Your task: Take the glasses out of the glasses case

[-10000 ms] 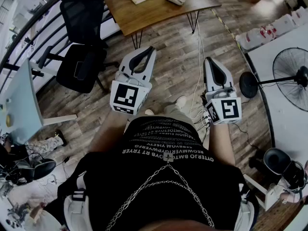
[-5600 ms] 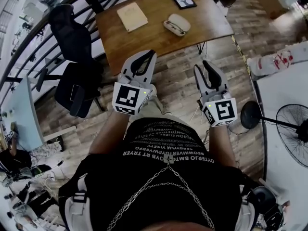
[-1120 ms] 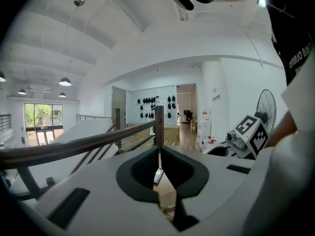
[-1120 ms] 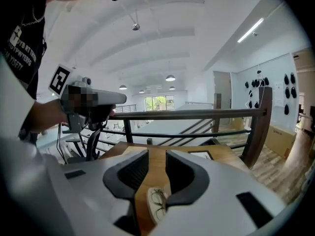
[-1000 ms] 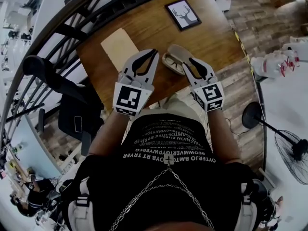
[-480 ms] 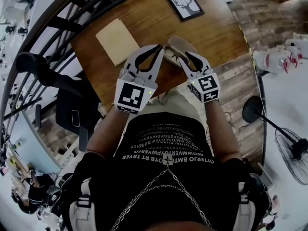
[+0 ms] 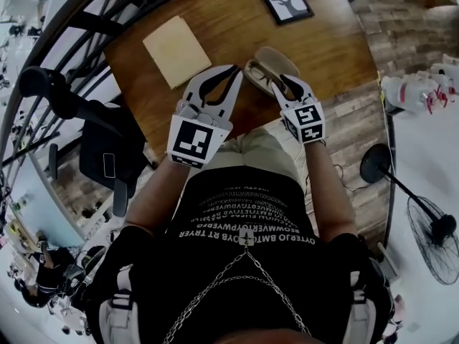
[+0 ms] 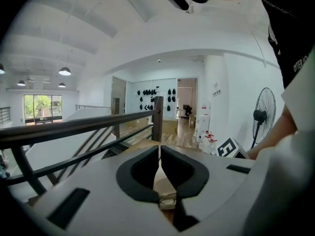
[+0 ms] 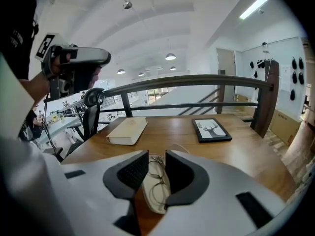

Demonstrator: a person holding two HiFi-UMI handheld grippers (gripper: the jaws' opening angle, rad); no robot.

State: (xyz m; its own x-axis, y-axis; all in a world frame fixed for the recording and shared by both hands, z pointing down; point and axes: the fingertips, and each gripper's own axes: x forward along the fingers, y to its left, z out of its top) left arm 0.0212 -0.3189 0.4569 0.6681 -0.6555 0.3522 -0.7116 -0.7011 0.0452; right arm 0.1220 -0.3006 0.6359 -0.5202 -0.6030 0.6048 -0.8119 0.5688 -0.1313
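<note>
My head view looks steeply down on the desk [image 7: 229,27]; the right gripper view skims close across it, sharing the glasses case [image 7: 276,57]. My left gripper view faces the railing [image 8: 98,124].

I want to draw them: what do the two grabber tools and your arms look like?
The left gripper and right gripper are pale grey plastic shells with black curved jaws, each carrying a cube of black-and-white square markers. The person wears a black T-shirt with white lettering.
</note>
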